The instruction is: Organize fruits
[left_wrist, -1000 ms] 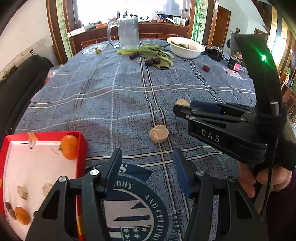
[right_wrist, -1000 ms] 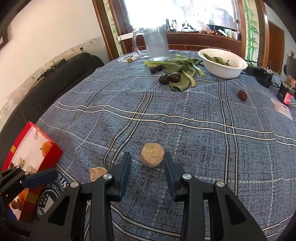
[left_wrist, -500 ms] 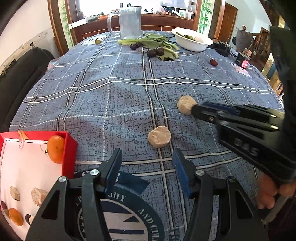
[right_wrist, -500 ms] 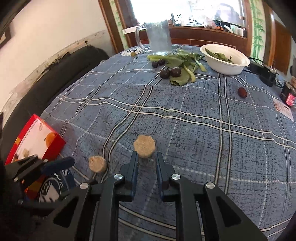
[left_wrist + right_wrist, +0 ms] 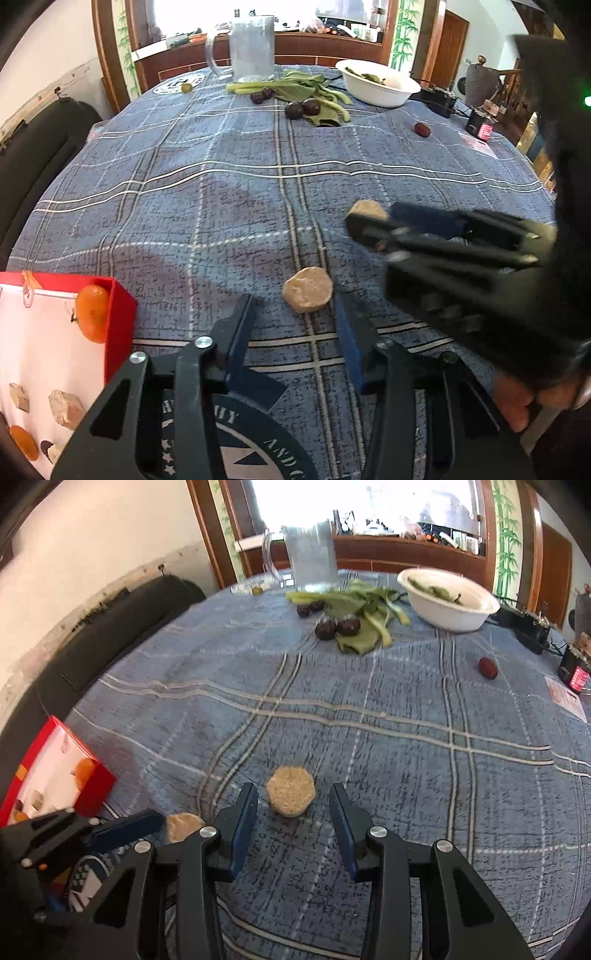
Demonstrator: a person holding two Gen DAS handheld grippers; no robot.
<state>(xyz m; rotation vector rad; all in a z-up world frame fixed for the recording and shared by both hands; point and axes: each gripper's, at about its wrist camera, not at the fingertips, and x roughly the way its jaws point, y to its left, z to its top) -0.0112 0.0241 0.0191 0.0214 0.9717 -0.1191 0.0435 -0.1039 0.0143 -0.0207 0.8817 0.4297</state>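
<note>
Two round tan cakes lie on the blue plaid tablecloth. The nearer tan cake (image 5: 307, 290) sits just ahead of my left gripper (image 5: 291, 312), about level with its tips; the jaws are closing and no pad touches it. The second tan cake (image 5: 291, 791) lies between the tips of my right gripper (image 5: 293, 799), whose jaws are opening with a gap on each side. A red box (image 5: 122, 314) at the left holds oranges (image 5: 92, 314) and tan pieces. Dark plums (image 5: 303, 109) and a red date (image 5: 422, 129) lie far across the table.
Green leaves (image 5: 295, 90), a white bowl (image 5: 376, 86) and a glass pitcher (image 5: 251, 48) stand at the far edge. A black sofa (image 5: 110, 638) runs along the left. Each gripper shows in the other's view, close alongside. A hand (image 5: 524, 402) holds the right gripper.
The right jaws closed short of their cake, then spread apart with the cake now between the tips. The left gripper came closer to its cake and its jaws narrowed a little.
</note>
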